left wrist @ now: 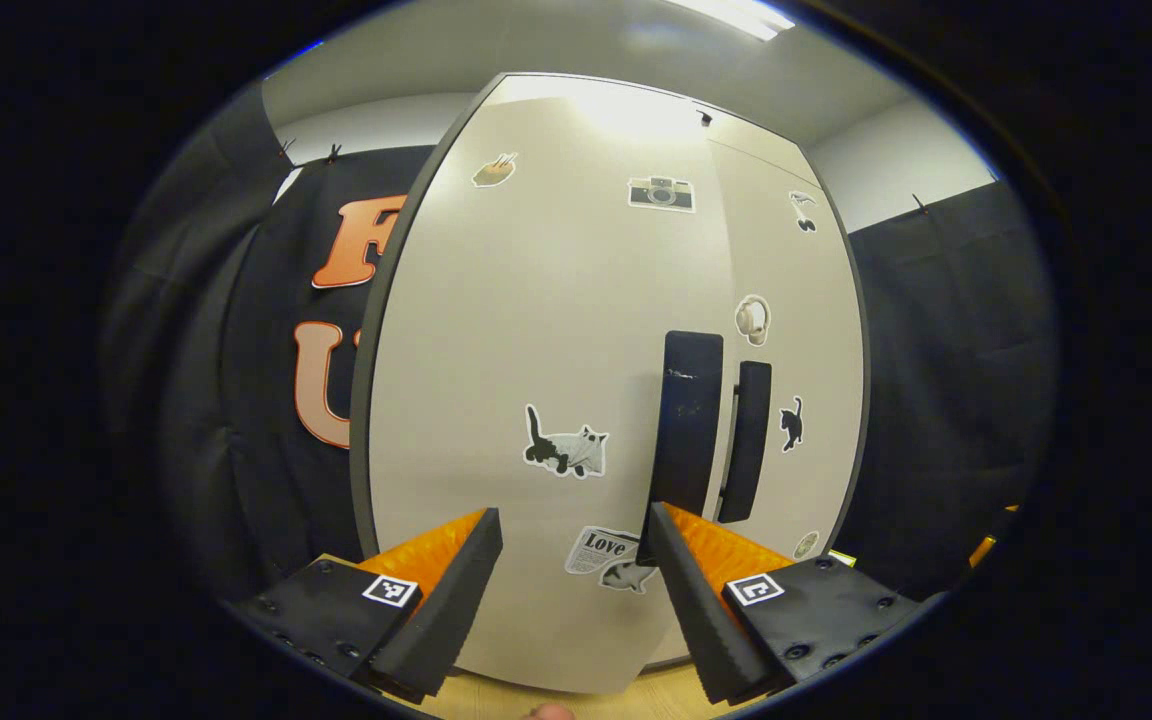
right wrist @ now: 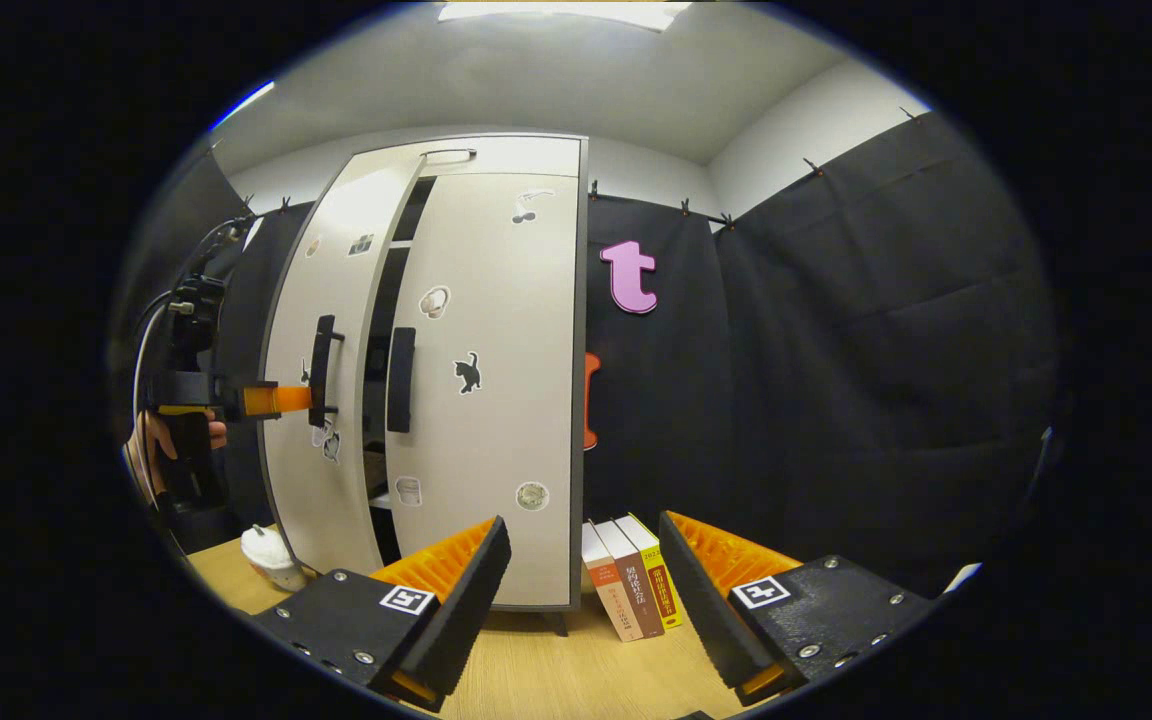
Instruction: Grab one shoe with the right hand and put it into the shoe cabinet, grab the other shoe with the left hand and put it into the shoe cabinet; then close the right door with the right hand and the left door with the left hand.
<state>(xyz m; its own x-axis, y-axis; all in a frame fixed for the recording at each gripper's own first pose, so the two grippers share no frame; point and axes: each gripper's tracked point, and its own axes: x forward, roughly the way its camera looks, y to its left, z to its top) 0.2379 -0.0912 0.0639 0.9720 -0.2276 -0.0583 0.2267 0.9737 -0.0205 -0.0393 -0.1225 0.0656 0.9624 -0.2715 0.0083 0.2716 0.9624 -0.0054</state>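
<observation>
The pale shoe cabinet stands on the wooden table. Its right door is flat against the frame, while the left door stands slightly ajar, leaving a dark gap. In the left gripper view the left door is very close, and my left gripper is open in front of it. One of its fingers reaches the bottom of the left door's dark handle. From the right gripper view, the left gripper touches that handle. My right gripper is open, holds nothing and is well back from the cabinet.
Three upright books stand against the cabinet's right side. A white rounded object lies on the table by the cabinet's left corner. A hand holds the left gripper. The right door's handle sits beside the left one.
</observation>
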